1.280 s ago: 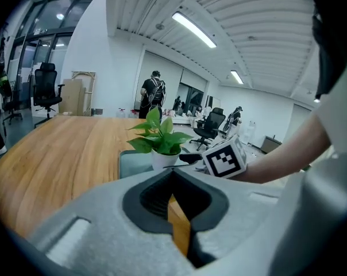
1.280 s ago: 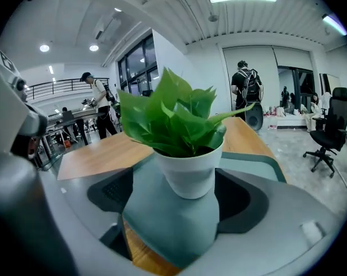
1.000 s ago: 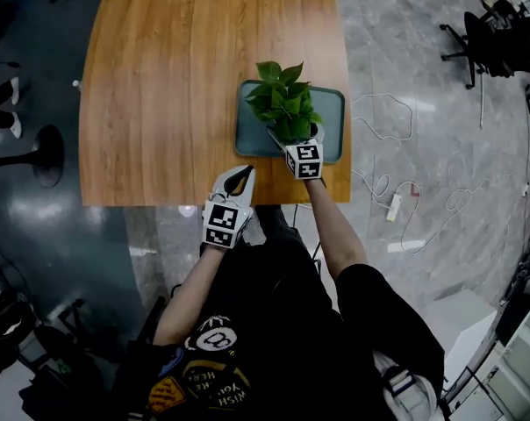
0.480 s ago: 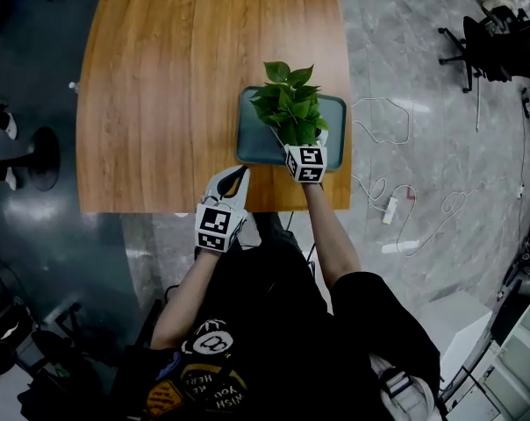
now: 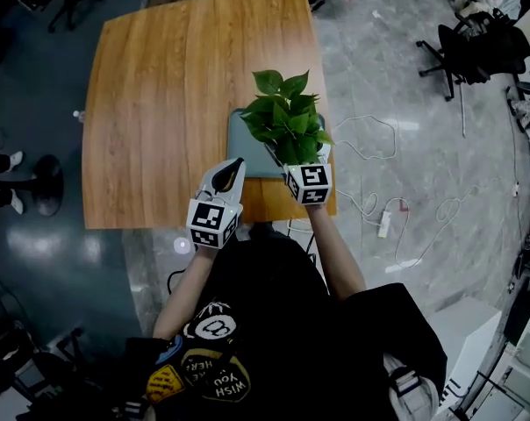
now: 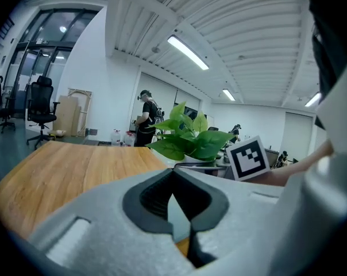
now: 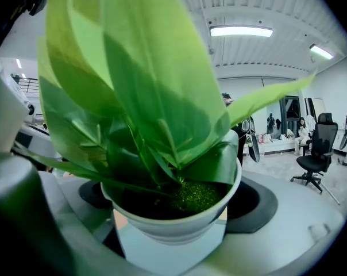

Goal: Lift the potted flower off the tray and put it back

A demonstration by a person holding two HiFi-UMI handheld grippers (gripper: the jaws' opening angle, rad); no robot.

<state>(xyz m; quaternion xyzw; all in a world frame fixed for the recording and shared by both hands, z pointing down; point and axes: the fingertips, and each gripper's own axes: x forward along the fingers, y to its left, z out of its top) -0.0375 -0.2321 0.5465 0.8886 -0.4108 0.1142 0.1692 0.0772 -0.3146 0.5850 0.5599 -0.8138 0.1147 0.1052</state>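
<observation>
The potted flower, green leaves in a white pot, hangs in the air above the grey-green tray, which lies near the front right corner of the wooden table. My right gripper is shut on the pot, a jaw on either side of it. In the right gripper view the leaves fill most of the picture. The left gripper hovers over the table's front edge, left of the tray, shut and holding nothing. The plant also appears in the left gripper view, off to the right.
White cables and a power strip lie on the floor right of the table. Office chairs stand at the far right. A round stool base sits left of the table. People stand in the background of the left gripper view.
The right gripper has raised the potted flower off the tray, so it looks larger and covers more of the tray. The left gripper has shifted slightly forward, still shut.
</observation>
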